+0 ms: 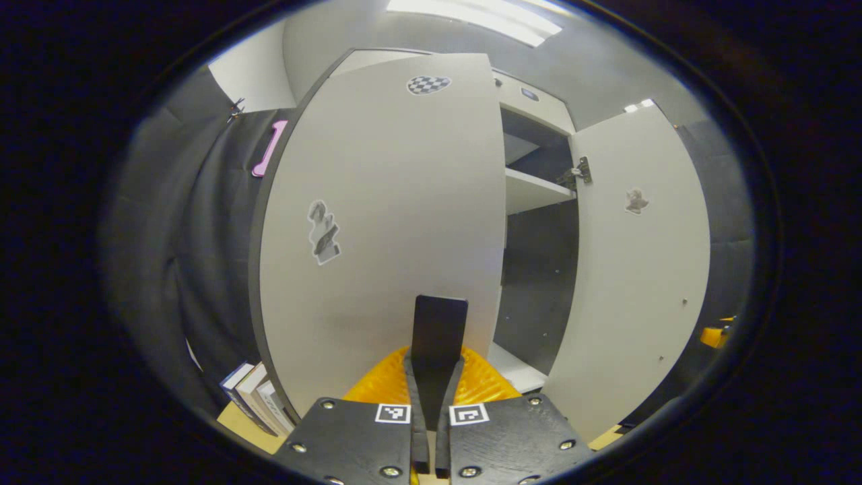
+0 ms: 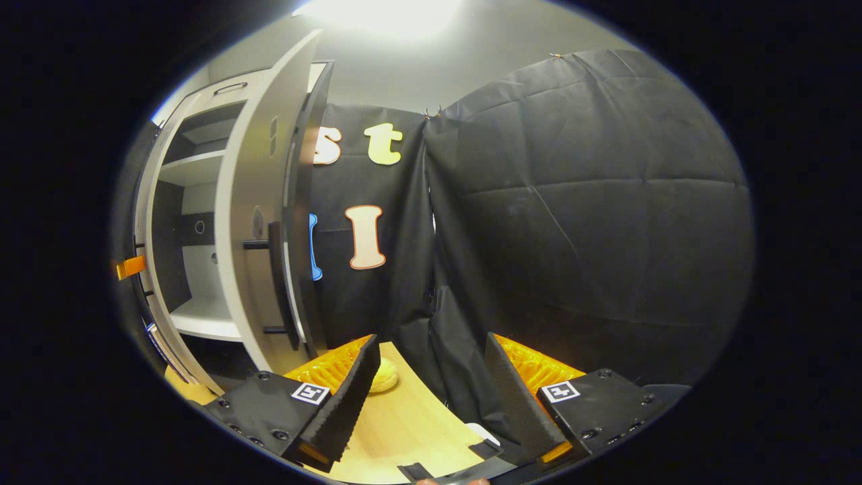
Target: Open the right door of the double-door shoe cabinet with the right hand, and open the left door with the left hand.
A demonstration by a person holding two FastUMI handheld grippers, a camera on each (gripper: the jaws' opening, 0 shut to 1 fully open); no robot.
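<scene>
Left tongs (image 1: 432,377), bottom centre of the left gripper view, were narrow: fingers pressed together w/ almost no gap, a dark flat piece standing up just above their tips; couldn't tell if that piece was the door handle or part of the tool. Right behind it the left door (image 1: 384,229) filled the centre-left of frame, swung partly out, w/ a grey sticker (image 1: 323,232) mid-panel and a checkered one (image 1: 428,84) near its top. Centre-right, cabinet interior w/ a white shelf (image 1: 535,190). Right door (image 1: 640,269) stood wide open at right of frame. Books (image 1: 256,397) at lower left.

Right gripper view: right tongs (image 2: 431,397) at bottom were wide apart, holding nothing, over a wooden tabletop (image 2: 404,424). Shoe cabinet (image 2: 195,222) at left of frame, shelves exposed; right door (image 2: 259,202) seen edge-on w/ its dark bar handle (image 2: 277,283). A small pale round item (image 2: 384,376) lay on the tabletop beside the left finger.
</scene>
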